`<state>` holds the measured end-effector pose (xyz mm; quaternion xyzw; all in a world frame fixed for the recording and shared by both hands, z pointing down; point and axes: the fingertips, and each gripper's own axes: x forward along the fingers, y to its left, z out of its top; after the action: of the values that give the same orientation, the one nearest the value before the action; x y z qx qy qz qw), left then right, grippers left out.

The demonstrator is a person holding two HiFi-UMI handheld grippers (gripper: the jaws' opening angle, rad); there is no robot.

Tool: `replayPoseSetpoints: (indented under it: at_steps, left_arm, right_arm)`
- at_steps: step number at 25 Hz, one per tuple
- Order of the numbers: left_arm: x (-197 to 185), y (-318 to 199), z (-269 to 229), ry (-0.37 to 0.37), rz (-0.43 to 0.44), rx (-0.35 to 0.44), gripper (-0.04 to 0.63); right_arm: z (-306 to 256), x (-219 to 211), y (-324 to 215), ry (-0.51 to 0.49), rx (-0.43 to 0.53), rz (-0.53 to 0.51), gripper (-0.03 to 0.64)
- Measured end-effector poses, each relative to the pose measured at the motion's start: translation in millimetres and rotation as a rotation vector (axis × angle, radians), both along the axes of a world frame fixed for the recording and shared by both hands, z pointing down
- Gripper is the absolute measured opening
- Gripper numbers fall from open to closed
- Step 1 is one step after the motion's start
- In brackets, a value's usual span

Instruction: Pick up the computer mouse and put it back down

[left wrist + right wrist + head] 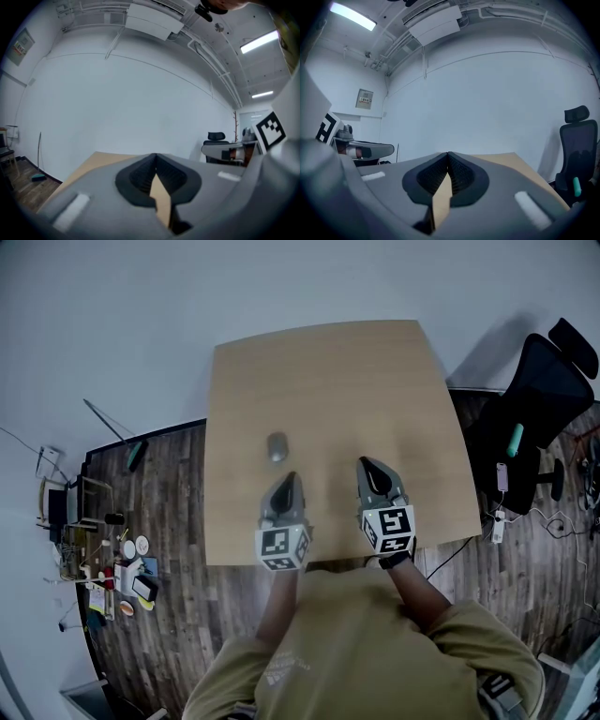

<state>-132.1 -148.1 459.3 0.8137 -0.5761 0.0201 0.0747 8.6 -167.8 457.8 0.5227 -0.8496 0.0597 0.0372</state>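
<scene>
On the desk (pixel 328 371), a little left of its middle, the computer mouse (pixel 277 447) lay flat on the bare wood, touched by nothing. My left claw (pixel 288 476) hung over the desk's near half, just short of the mouse and pointing toward it, with a small gap between its tip and the mouse. Through the left gripper view I saw its two jaws pressed together at the tips. A sliver of desk showed through the notch below them, and nothing was caught between them. My right claw (pixel 365 464) sat over the desk's near half too, toward the right side and well apart from the mouse. The right gripper view gave me the same reading: jaws met at the tips, holding nothing. Both claws pointed roughly level toward the desk's far edge and the wall (pixel 117 103) beyond it. Each marker cube (pixel 283 547) hung at the desk's near edge. Off the desk's right edge stood a black office chair (pixel 539 399). Off its left edge, small clutter (pixel 108 568) lay on the wooden floor (pixel 178 521).
</scene>
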Motion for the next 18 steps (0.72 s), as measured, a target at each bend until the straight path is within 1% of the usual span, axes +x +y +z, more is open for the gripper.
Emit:
replayPoseSetpoints:
  at_steps: [6,10,14,18]
  left_arm:
    - [13.4,6.2,-3.8,0.006,0.003,0.019,0.002]
    - [28.6,8.0,-2.1,0.007,0.016,0.015,0.002]
    - [50.8,11.9,3.0,0.013,0.027,0.006,0.002]
    - [81.4,16.8,15.8,0.003,0.044,-0.019,0.002]
  right_arm:
    - [-2.6,18.0,6.2,-0.004,0.015,0.019,0.006]
    - [-1.2,31.3,11.8,-0.001,0.015,0.021,0.006]
    - [1.6,53.1,19.5,0.010,0.011,0.029,0.006]
    - [10.5,83.5,22.3,0.025,-0.006,0.042,0.007]
